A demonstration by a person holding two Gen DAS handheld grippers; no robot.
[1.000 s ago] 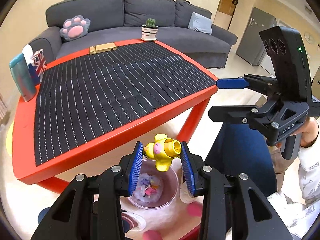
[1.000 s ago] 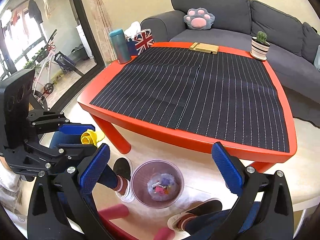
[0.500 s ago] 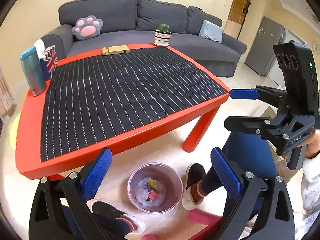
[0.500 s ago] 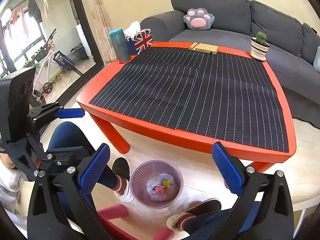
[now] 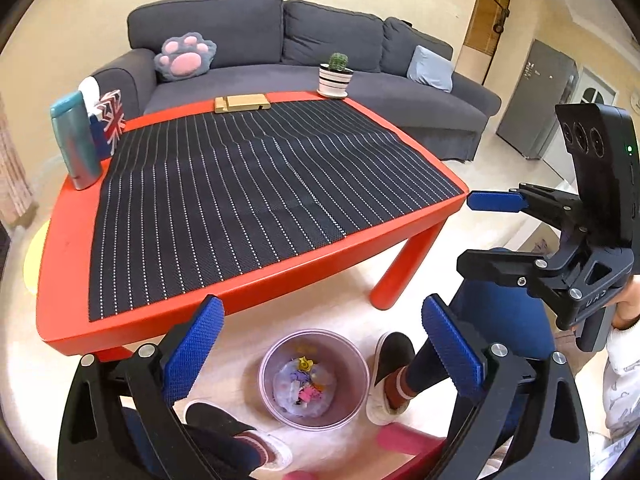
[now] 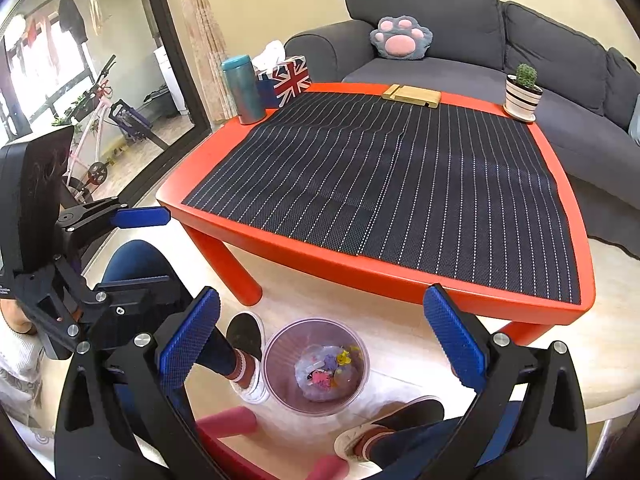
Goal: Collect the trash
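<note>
A clear pink trash bin (image 5: 356, 380) stands on the floor in front of the red table (image 5: 240, 288). It holds crumpled scraps and a yellow toy piece (image 5: 304, 363). My left gripper (image 5: 322, 308) hangs open above the bin with nothing between its blue pads. In the right wrist view the same bin (image 6: 280, 368) and yellow piece (image 6: 343, 357) lie below my right gripper (image 6: 323, 296), which is also open and empty. Each gripper shows in the other's view: the right gripper (image 5: 476, 232) at the right edge, the left gripper (image 6: 156, 250) at the left edge.
A striped dark mat (image 5: 260, 184) covers the table. At its far edge stand a cactus pot (image 5: 335, 79), a wooden stand (image 5: 242, 103), a teal flask (image 5: 76, 144) and a flag tissue box (image 5: 110, 120). A person's slippered feet (image 5: 390, 380) flank the bin. A grey sofa (image 5: 320, 52) is behind.
The left jaws opened wide and the yellow toy they held dropped into the bin. The left view tilted slightly. The right gripper stayed still.
</note>
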